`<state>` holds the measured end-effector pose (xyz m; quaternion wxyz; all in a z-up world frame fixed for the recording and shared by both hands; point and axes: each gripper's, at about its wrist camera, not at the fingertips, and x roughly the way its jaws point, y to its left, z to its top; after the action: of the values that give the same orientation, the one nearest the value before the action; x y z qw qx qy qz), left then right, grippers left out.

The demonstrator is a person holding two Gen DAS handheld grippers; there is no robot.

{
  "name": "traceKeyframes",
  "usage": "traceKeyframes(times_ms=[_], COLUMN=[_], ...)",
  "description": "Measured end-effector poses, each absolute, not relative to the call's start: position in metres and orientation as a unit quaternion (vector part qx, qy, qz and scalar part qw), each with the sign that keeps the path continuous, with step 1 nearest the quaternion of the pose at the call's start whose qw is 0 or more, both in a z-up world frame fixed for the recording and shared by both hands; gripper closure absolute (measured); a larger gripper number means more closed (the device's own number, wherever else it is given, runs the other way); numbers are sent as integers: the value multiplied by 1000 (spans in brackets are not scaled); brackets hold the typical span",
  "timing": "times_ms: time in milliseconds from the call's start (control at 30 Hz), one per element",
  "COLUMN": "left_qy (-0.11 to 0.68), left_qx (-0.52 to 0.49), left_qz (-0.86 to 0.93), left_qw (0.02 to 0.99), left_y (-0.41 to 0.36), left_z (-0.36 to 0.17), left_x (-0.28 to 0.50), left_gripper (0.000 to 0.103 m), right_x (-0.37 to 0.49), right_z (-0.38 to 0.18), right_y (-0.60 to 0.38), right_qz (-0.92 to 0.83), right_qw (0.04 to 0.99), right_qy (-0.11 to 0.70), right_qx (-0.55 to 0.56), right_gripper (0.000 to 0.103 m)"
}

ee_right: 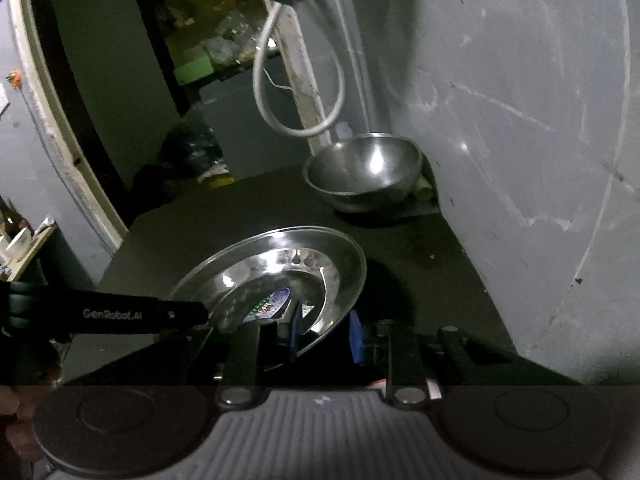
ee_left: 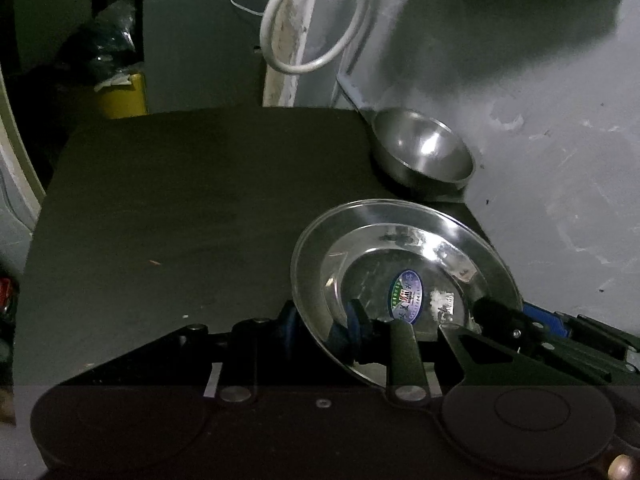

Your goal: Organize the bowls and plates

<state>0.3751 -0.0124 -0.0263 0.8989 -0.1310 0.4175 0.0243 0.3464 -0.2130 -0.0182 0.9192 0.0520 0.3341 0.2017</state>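
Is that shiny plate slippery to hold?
Probably. The steel plate looks smooth and glossy, so it may slide. Both the left gripper and right gripper pinch its thin rim, and it hangs tilted; it looks stiff.

Lettering "GenRobot.AI", pale on black, runs along the side of the left gripper (ee_right: 200,314) where it reaches in from the left edge of the right wrist view, left of the right gripper's jaws. An oval sticker (ee_left: 405,295) sits in the well of the steel plate (ee_left: 400,240), just ahead of the left gripper's jaws: blue and green with a red and white emblem at its middle and small print round the rim, too fine to read. Just to its right lies a torn whitish label (ee_left: 442,301), its print also unreadable.
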Motion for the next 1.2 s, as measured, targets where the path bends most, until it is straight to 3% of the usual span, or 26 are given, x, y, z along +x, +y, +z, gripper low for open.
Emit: traceKeyframes(times_ms=[533,1200], left_qy=[364,407], left_qx=[-105,-130], left_qz=[73,107], left_qw=[923,898], left_y=[20,41], left_z=[15,-15], left_x=[283,200], left_gripper=[75,75], right_x=[274,203], right_z=[12,-12], right_y=[-173,-150], right_qz=[267,310], right_qw=[915,882], right_qy=[300,353], right_qx=[48,31], right_gripper=[76,74])
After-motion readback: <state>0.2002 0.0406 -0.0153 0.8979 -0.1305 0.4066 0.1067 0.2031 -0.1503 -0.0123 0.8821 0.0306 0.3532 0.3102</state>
